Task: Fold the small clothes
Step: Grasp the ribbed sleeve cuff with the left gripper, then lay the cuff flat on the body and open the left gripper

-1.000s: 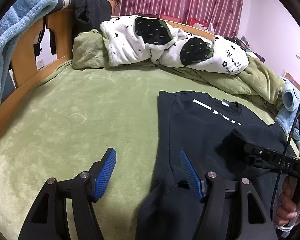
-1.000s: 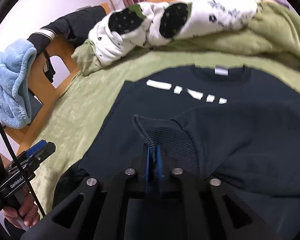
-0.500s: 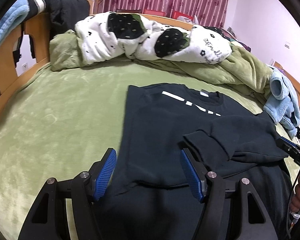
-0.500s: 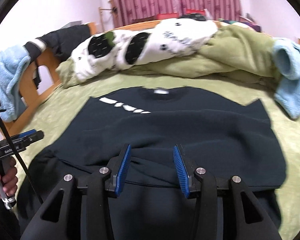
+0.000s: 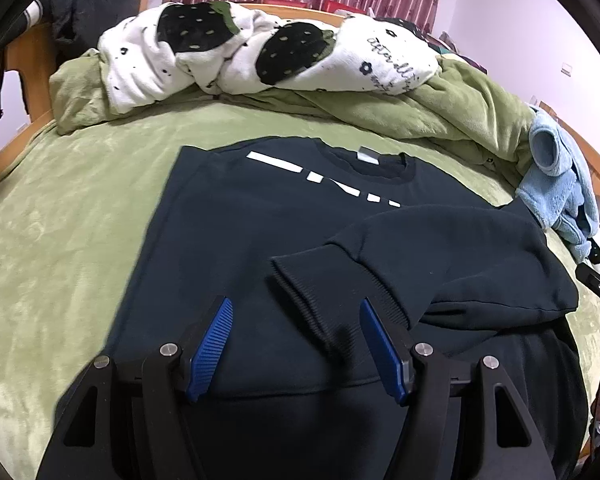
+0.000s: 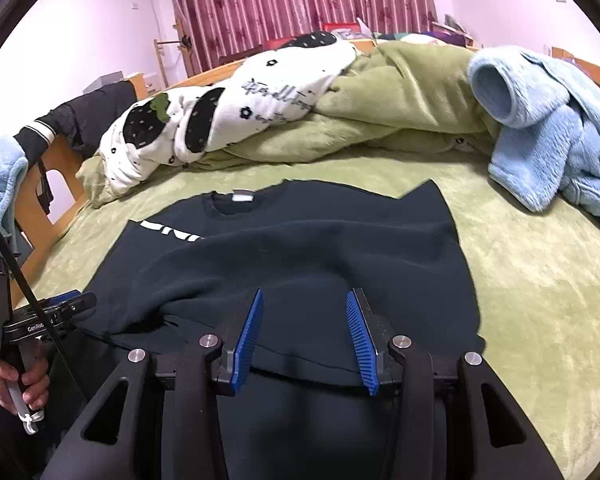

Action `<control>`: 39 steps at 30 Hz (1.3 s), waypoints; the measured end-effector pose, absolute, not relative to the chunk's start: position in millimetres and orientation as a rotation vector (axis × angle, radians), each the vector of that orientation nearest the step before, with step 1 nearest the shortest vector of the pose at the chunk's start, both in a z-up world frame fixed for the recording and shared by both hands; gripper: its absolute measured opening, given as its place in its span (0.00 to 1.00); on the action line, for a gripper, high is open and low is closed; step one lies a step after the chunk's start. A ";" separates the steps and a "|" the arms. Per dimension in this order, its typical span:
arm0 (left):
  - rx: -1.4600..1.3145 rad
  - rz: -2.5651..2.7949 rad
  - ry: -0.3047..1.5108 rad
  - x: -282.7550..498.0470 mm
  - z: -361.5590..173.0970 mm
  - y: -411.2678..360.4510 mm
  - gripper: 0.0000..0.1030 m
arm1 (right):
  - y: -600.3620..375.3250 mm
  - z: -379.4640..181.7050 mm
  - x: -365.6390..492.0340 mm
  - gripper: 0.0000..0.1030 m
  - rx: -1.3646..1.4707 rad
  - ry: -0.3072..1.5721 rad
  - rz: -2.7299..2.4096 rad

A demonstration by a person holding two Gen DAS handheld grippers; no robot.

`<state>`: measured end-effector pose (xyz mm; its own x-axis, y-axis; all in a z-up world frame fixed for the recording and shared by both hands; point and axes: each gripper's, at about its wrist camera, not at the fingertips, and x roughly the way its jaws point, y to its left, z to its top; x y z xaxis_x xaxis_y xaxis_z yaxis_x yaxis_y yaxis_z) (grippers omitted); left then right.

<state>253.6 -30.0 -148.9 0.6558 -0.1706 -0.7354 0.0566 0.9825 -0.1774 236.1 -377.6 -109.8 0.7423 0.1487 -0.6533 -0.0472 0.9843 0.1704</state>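
Note:
A dark navy sweatshirt (image 5: 236, 224) with white lettering lies flat on the green bed; it also shows in the right wrist view (image 6: 340, 240). Its right sleeve (image 5: 440, 248) is folded across the chest, the ribbed cuff (image 5: 312, 300) lying near the middle. My left gripper (image 5: 296, 344) is open and empty above the sweatshirt's lower part, the cuff between its fingers' lines. My right gripper (image 6: 304, 340) is open and empty above the hem. The left gripper's body shows at the left in the right wrist view (image 6: 52, 316).
A white and black spotted quilt (image 5: 260, 48) and a rumpled green blanket (image 5: 440, 112) lie at the bed's far side. A light blue fleece garment (image 6: 548, 128) lies at the right. The wooden bed frame (image 6: 56, 160) stands at the left with dark clothes on it.
My right gripper let go of the sleeve cuff, opened and drew back toward the hem. The sleeve now lies across the chest. My left gripper moved right, over the sweatshirt.

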 end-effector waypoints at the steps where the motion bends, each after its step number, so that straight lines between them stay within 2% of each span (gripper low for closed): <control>1: -0.143 -0.129 0.851 255.1 -150.7 -32.3 0.62 | -382.8 -111.4 236.3 0.42 0.156 0.731 0.104; 9: -0.173 -0.153 0.903 268.1 -172.5 -42.9 0.62 | -402.4 -116.3 235.4 0.42 0.208 0.737 0.093; 13: -0.218 -0.176 0.925 272.5 -182.6 -45.2 0.57 | -403.3 -116.0 233.8 0.42 0.195 0.730 0.089; 22: -0.213 -0.194 0.905 274.3 -186.9 -56.5 0.37 | -404.3 -120.6 233.7 0.42 0.189 0.742 0.082; 25: -0.188 -0.171 0.879 272.8 -184.2 -58.2 0.22 | -407.8 -121.1 235.3 0.42 0.201 0.746 0.073; 27: -0.181 -0.155 0.861 271.9 -180.4 -56.7 0.08 | -410.4 -121.0 235.7 0.42 0.199 0.741 0.062; 39: -0.203 -0.076 0.723 265.1 -137.5 -6.0 0.06 | -446.4 -126.9 241.8 0.42 0.221 0.729 -0.080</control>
<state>265.1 -6.0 -137.5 0.7482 -0.1387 -0.6488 -0.0013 0.9776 -0.2105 241.8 -446.4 -126.9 0.7442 0.0039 -0.6680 0.1493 0.9737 0.1720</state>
